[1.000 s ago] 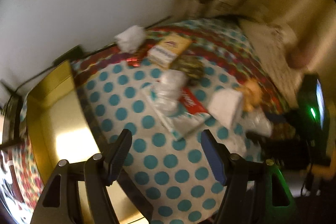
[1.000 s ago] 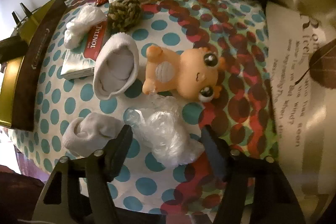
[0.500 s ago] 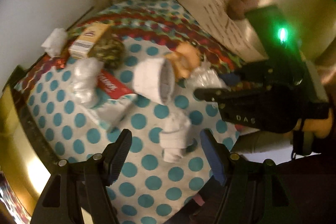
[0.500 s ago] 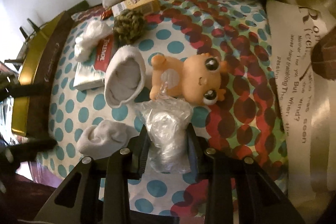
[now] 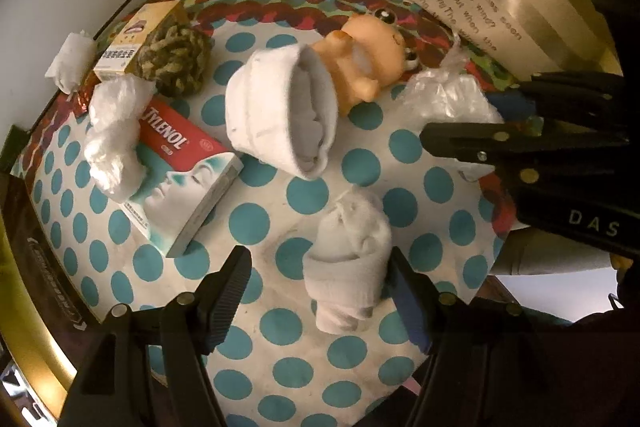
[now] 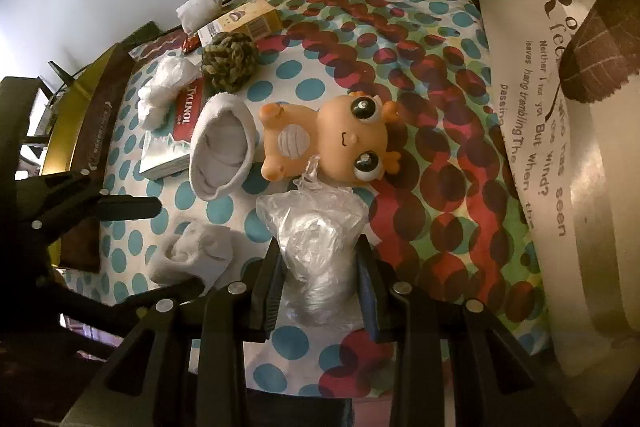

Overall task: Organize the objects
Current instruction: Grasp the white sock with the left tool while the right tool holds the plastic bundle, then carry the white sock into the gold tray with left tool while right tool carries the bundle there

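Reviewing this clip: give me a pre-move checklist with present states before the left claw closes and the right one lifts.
1. Right claw shut on the clear plastic bag: ok.
2. Left claw open around the rolled white sock: ok.
3. Sock centred between the left fingers: not ok, it sits toward the blue-padded one.
4. Orange toy clear of the bag: cannot tell, the bag's twisted end lies against it.
5. The two claws apart from each other: ok.

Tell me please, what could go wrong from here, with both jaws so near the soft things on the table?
1. The right gripper squeezes only a crumpled plastic bag; the loose film may slip out when lifted.
2. The bag's twisted tip touches the orange toy, so lifting may drag it.
3. The left gripper stands open around the rolled sock, off-centre; closing may push it aside.
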A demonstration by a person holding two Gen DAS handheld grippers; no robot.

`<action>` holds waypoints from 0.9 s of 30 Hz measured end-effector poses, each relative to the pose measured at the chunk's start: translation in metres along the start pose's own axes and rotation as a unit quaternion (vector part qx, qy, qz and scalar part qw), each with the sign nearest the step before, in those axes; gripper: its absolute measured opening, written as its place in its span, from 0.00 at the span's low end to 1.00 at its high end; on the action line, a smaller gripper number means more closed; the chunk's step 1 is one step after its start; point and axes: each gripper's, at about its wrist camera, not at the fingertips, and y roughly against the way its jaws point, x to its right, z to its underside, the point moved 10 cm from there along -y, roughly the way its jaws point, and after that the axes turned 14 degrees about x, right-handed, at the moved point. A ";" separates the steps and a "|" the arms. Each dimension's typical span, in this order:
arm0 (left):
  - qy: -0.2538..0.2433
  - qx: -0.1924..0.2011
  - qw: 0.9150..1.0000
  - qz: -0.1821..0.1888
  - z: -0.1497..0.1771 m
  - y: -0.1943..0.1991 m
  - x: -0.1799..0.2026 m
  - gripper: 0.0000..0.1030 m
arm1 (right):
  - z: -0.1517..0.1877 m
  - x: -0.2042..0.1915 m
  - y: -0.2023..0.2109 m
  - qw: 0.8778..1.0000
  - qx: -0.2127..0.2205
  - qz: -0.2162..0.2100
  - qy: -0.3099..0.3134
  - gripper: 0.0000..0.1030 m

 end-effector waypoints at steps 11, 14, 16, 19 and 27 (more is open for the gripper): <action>0.006 0.023 1.000 0.010 0.001 0.014 0.003 0.29 | -0.005 -0.005 -0.001 1.000 0.002 -0.007 0.002 0.30; 0.014 0.036 0.999 -0.006 0.000 0.023 -0.005 0.28 | -0.006 -0.008 -0.002 1.000 0.001 -0.009 0.003 0.30; 0.027 0.047 0.998 -0.014 0.000 0.033 -0.012 0.28 | -0.006 -0.009 -0.001 1.000 0.002 -0.010 0.005 0.30; 0.050 0.070 0.996 -0.032 0.001 0.052 -0.027 0.27 | -0.007 -0.013 0.000 1.000 0.002 -0.013 0.009 0.30; 0.139 0.114 0.978 -0.104 -0.010 0.098 -0.090 0.27 | -0.016 -0.033 0.004 0.999 0.006 -0.032 0.031 0.30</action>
